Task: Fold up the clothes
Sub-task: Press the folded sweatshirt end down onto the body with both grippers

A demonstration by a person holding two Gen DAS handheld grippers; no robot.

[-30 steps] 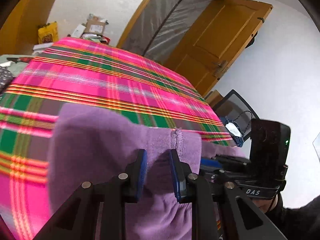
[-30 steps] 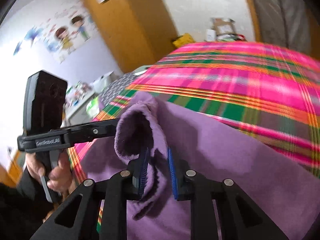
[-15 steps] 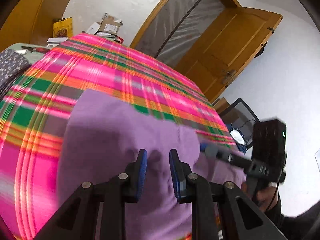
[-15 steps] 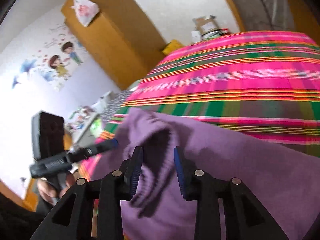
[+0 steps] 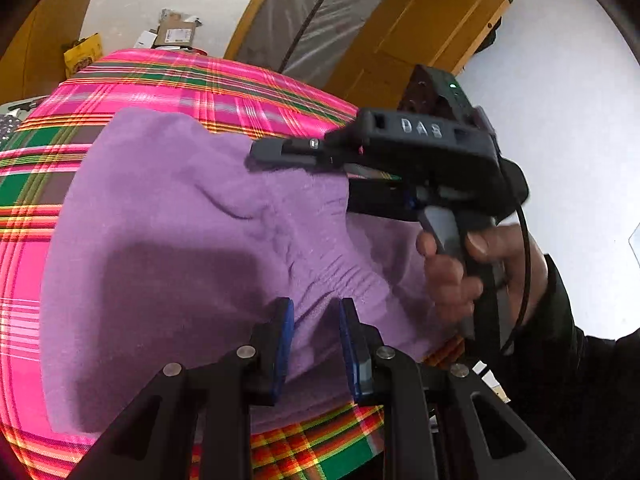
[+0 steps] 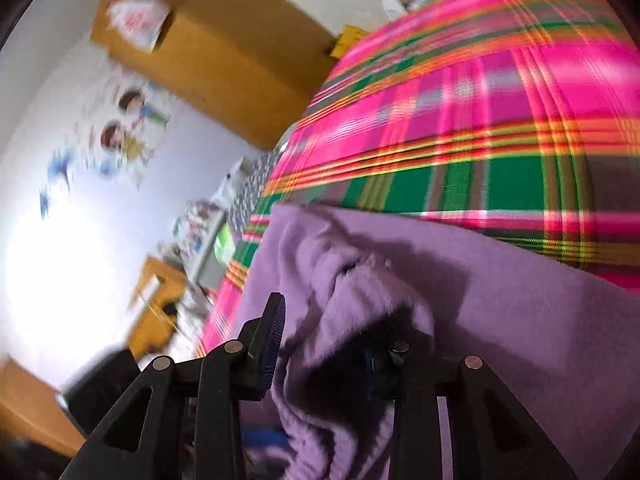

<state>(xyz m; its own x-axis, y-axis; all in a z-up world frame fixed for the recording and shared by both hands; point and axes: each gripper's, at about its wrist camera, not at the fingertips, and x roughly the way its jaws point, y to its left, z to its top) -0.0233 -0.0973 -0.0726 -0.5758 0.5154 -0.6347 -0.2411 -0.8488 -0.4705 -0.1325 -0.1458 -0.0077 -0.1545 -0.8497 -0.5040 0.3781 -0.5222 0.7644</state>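
A purple fleece garment lies spread on the pink and green plaid bedspread. Its gathered waistband runs down into my left gripper, which is shut on a fold of it near the bed's front edge. A hand holds my right gripper just beyond, low over the garment. In the right wrist view, purple cloth drapes over one finger of the right gripper and hides it. The other pad stands bare beside the fold. Those jaws are closing with cloth between them.
An orange door and a grey screen stand behind the bed. Cardboard boxes and a yellow bag sit at its far end. A tall wooden wardrobe, wall stickers and a cluttered desk line the left side.
The garment, held up off the bed before, now lies on it. The right gripper has come in over the garment beside my left one, rolled, and its jaws stand wider than a second ago.
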